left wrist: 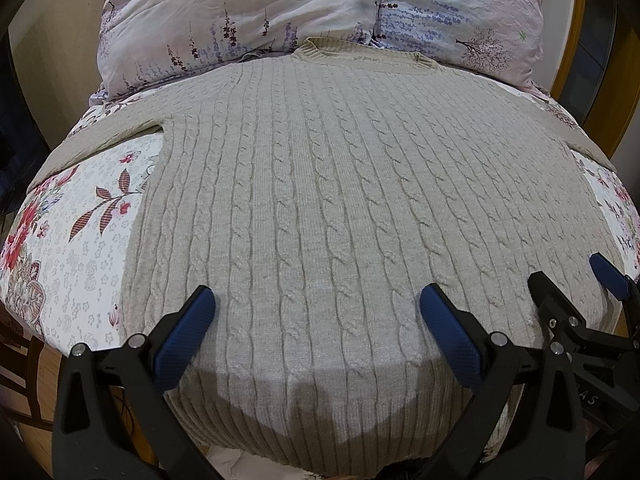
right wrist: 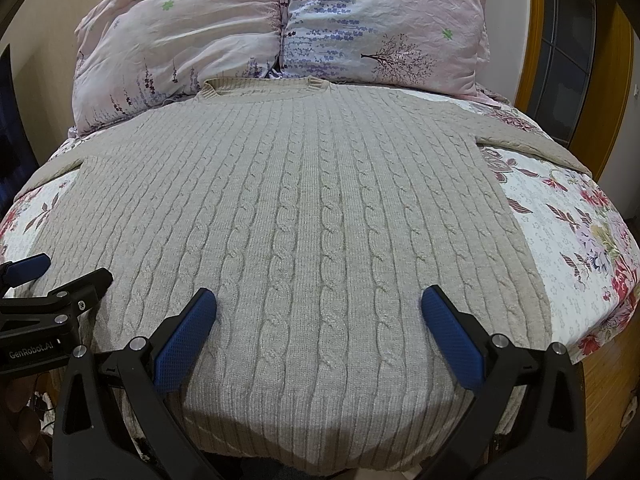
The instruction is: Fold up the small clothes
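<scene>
left wrist view, beige sweater (left wrist: 340, 200) flat on floral bed (left wrist: 80, 260), both grippers' jaws spread wide

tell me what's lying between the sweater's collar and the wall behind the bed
Two floral pillows lie side by side between the sweater collar and the wall, clearest in the right wrist view.

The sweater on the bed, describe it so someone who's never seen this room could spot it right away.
Start at the two pink floral pillows at the head of the bed. Just below them, spread flat over the flowered bedsheet, lies the sweater, collar toward the pillows and sleeves stretched out to both sides. It is the only plain beige cable-knit piece among printed fabrics.
</scene>
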Motion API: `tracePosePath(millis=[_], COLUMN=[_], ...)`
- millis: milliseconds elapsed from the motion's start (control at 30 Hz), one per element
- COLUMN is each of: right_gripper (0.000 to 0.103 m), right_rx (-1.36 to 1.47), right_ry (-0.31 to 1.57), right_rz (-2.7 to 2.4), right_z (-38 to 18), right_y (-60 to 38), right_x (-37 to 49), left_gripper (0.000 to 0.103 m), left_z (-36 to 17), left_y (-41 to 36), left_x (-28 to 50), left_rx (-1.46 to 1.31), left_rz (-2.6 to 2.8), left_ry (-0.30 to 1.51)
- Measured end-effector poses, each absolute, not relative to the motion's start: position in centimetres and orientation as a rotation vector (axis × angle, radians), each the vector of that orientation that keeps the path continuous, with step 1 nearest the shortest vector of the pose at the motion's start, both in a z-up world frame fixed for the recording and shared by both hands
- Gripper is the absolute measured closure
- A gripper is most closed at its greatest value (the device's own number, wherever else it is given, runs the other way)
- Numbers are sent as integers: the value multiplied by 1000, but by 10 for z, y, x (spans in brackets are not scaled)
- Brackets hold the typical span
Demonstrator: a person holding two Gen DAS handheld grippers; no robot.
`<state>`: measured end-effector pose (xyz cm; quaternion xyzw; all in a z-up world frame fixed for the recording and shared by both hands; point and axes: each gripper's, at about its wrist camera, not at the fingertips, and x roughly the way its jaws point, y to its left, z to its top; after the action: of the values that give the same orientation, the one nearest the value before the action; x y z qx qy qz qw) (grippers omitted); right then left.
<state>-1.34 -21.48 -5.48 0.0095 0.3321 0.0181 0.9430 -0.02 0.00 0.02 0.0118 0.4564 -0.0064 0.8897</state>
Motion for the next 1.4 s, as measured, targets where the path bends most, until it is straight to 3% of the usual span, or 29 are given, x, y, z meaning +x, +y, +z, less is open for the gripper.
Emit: tracePosePath(millis=[1400], right_gripper=[1], right_rx=[9], right_ry=[698], right_rz=[68], right_z=[-53], right_y=[-216], right_x=[-11], left_gripper=[2], left_z=[1], left_y=[0], left_x=[4], left_rx=[27], left_rz=[-17], left_ry=[974])
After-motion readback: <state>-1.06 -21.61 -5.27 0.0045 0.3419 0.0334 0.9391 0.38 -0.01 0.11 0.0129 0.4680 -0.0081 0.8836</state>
